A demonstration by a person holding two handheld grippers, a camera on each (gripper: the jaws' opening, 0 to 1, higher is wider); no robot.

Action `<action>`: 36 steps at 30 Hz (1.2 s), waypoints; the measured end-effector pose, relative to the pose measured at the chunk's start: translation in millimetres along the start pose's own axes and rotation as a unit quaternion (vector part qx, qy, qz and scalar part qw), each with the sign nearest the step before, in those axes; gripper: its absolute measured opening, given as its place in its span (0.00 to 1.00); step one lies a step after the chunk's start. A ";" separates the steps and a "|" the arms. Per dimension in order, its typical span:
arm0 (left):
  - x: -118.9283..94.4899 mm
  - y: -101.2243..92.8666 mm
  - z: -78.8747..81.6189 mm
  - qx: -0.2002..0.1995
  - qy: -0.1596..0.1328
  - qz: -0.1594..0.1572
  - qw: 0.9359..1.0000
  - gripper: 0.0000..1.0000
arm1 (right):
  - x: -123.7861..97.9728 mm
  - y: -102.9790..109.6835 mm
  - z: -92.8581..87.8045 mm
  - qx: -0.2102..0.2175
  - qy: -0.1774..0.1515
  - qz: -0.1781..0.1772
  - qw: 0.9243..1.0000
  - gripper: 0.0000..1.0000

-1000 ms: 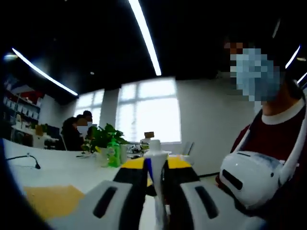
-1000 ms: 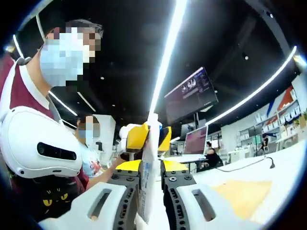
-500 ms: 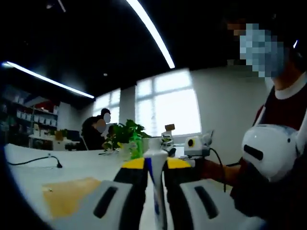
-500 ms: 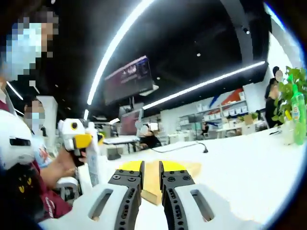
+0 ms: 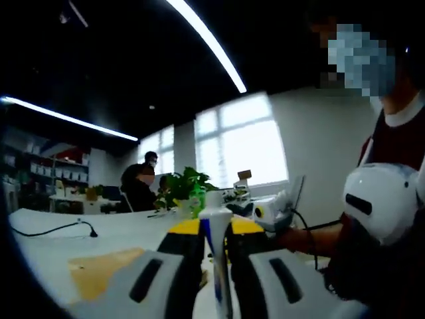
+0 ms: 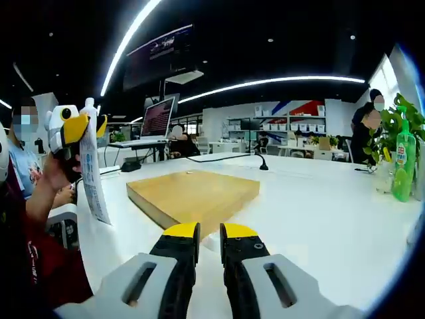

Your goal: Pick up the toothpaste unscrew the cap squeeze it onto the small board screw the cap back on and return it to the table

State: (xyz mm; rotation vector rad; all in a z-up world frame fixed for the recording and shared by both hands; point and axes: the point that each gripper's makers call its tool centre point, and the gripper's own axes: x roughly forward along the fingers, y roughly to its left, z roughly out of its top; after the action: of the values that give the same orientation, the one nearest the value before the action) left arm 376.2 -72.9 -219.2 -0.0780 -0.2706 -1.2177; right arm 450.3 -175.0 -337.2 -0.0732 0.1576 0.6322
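In the left gripper view the left gripper [image 5: 214, 236] points level across the white table [image 5: 60, 249], its yellow-tipped jaws clamped on the toothpaste tube [image 5: 215, 266], which stands upright between them with its white nozzle at 12 o'clock. In the right gripper view that tube [image 6: 92, 176] hangs at 9 o'clock, held up beside the table edge by a hand [image 6: 50, 174]. The right gripper [image 6: 208, 234] sits low over the table, jaws nearly together with nothing between them. Past its tips, toward 12 o'clock, the wooden board [image 6: 192, 195] lies flat. A green bottle [image 6: 402, 166] stands by a plant [image 6: 402, 119] at 3 o'clock. Bright ceiling strips cross a dark office
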 end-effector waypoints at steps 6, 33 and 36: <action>-2.6 3.5 0.9 -0.003 -0.005 0.005 1.000 0.13 | 7.7 -0.8 -7.5 -0.011 0.023 -0.004 1.000 0.13; -4.2 5.4 5.6 0.002 -0.009 0.015 1.000 0.13 | 22.8 -5.4 -24.1 -0.014 0.077 -0.007 0.997 0.11; -4.3 5.7 4.1 0.000 -0.008 0.016 1.000 0.13 | 23.3 -5.3 -27.2 -0.013 0.084 -0.007 0.996 0.11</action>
State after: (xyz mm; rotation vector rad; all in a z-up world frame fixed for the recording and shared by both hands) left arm 379.5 -66.1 -215.8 -0.0917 -0.2828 -1.1864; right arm 468.6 -168.8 -367.9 -0.1527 0.3118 0.6138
